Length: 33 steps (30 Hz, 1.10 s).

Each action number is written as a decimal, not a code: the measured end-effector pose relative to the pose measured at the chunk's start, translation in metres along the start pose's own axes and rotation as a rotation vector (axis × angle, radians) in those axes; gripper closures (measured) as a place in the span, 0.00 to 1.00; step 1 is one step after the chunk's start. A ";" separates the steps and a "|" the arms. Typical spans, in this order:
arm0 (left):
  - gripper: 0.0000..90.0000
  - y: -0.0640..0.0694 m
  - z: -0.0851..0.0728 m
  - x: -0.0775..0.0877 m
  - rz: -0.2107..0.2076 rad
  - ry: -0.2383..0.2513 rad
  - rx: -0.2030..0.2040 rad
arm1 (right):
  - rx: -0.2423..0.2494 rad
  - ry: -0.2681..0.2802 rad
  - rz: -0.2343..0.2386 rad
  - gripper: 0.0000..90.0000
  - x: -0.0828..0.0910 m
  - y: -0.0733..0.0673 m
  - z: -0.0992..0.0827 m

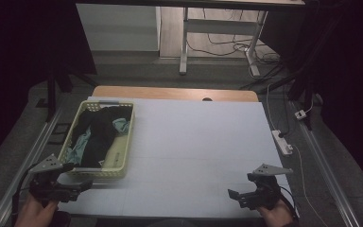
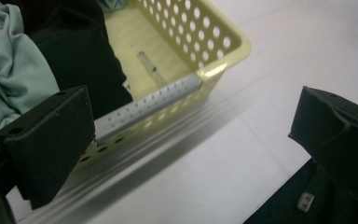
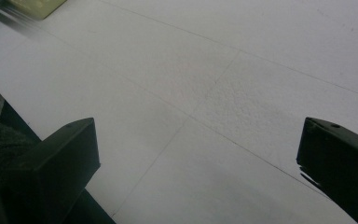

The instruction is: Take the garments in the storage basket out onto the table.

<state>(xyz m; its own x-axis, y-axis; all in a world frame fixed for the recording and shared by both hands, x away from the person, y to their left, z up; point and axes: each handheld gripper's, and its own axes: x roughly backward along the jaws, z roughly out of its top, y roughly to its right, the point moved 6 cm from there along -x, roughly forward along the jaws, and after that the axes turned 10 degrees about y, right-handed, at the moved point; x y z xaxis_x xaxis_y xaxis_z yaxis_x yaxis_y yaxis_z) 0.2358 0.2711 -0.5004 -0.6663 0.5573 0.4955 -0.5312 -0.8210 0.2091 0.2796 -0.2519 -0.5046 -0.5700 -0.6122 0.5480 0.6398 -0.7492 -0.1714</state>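
Note:
A pale yellow perforated basket [image 1: 125, 142] stands at the left of the white table [image 1: 194, 142], holding black clothing [image 1: 99, 135] and pale teal cloth [image 1: 80, 146]. My left gripper [image 1: 82, 185] hovers just in front of the basket's near end, jaws open and empty. In the left gripper view the basket's near corner [image 2: 223, 60] and its grey handle bar [image 2: 154, 102] lie ahead, with black cloth [image 2: 79, 56] and teal cloth [image 2: 14, 70] inside. My right gripper [image 1: 238, 196] is open over the table's front right, above bare white surface [image 3: 205, 93].
A white power strip [image 1: 282, 142] with cable lies on the floor right of the table. A desk frame [image 1: 217, 33] with loose cables stands behind. A dark tripod [image 1: 56, 80] is at the far left. The table's wooden edge [image 1: 170, 93] shows at the back.

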 end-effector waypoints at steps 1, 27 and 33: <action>0.00 0.000 0.001 0.000 -0.006 -0.002 0.006 | 0.000 -0.001 0.001 0.00 0.000 0.000 0.000; 0.00 -0.033 0.040 -0.041 0.072 -0.057 -0.033 | 0.009 -0.035 0.016 0.00 -0.003 -0.002 -0.001; 0.00 -0.047 0.047 -0.054 0.090 -0.080 -0.016 | 0.007 -0.037 0.017 0.00 -0.004 -0.002 -0.001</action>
<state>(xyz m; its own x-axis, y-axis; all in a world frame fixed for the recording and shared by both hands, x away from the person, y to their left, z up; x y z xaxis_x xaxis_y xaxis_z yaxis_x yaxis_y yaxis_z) 0.3214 0.2742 -0.4976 -0.6683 0.4692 0.5772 -0.4796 -0.8649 0.1479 0.2801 -0.2488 -0.5075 -0.5398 -0.6149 0.5749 0.6529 -0.7369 -0.1753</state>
